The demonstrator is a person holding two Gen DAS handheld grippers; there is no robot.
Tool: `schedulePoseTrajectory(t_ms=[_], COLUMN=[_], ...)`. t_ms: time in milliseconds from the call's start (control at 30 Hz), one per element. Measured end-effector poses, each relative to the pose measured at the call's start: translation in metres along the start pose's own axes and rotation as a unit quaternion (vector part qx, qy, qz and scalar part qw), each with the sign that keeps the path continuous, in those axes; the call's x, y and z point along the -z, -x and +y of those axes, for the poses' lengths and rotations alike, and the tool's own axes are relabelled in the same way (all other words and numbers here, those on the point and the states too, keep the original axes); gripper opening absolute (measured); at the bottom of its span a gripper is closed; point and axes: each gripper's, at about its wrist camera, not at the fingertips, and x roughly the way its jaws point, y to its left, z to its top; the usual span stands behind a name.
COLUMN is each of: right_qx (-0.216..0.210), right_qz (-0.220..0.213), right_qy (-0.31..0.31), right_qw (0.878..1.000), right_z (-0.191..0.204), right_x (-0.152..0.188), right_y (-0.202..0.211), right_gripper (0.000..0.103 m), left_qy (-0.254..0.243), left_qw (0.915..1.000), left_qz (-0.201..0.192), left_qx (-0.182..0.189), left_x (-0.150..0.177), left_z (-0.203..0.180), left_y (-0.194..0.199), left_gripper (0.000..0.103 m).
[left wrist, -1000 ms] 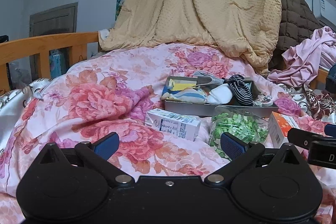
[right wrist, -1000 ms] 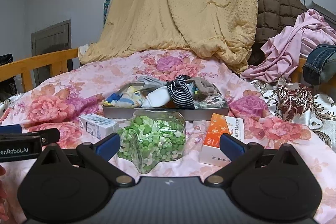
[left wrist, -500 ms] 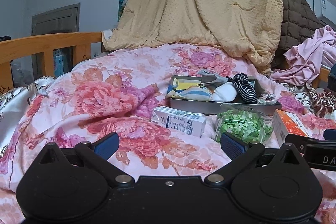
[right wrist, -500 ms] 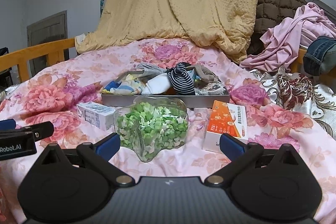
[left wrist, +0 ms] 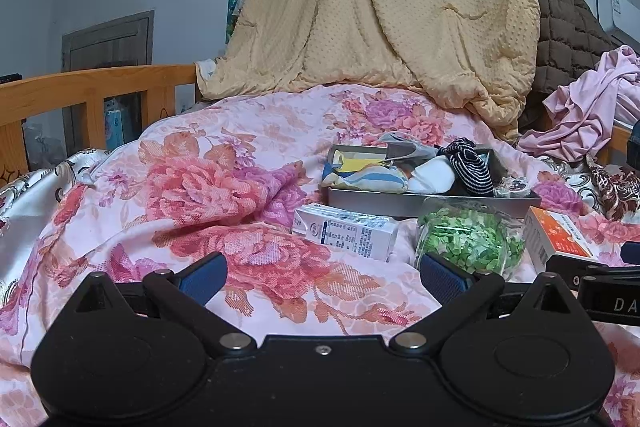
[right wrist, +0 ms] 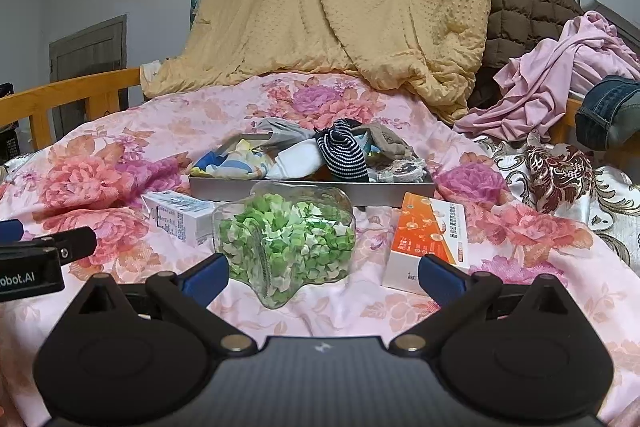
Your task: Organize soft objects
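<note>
While heaped, soft socks point(right wrist: 344, 151) (striped knit)

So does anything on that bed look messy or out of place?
Yes. The socks are heaped loosely in the grey tray, some spilling over its rim. In front, a jar of green paper stars lies tipped on the floral quilt.

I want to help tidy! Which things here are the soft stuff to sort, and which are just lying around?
For the job: striped sock, white sock, colourful cloth, all piled in the grey tray.

Just lying about: jar of green paper stars, orange box, white carton.
</note>
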Motion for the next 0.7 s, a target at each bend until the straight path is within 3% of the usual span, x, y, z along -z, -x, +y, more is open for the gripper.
schedulePoseTrajectory(t_ms=[700], right_qx=[0.000], right_qz=[-0.005], right_qy=[0.009], right_qw=[1.000], right_z=[0.0015], right_x=[0.0002], right_y=[0.0014], right_gripper=[0.103], left_qy=[0.001], left_qw=[1.0000], left_qz=[-0.006], left_qx=[0.001], left_x=[-0.0028], left_z=[0.0009], left_y=[0.0032], left_gripper=[0.102])
